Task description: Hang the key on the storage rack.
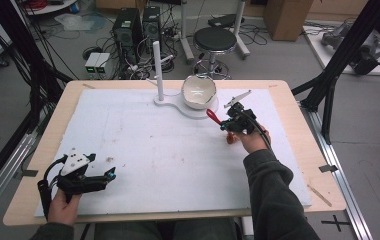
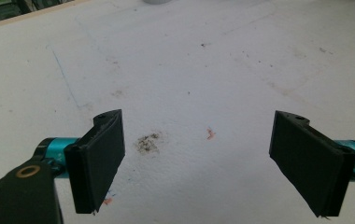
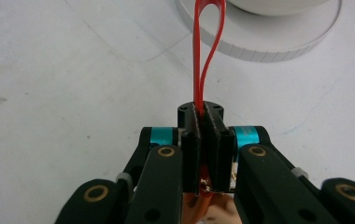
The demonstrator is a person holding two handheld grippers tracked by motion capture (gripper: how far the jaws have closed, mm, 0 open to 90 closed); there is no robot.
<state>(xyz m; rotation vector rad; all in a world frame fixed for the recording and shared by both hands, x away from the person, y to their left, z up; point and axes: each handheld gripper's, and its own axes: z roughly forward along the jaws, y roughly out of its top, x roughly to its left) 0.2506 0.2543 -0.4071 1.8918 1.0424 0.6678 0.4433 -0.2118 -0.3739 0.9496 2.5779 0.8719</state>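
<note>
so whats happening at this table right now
A person holds a gripper in each hand over a white mat. The right gripper is shut on a thin red loop that points toward a white bowl on a white stand with an upright post. The left gripper is open and idle near the table's front left.

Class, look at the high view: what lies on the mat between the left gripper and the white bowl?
Only bare white mat with faint stains, between the left gripper and the white bowl; the high view shows it.
</note>
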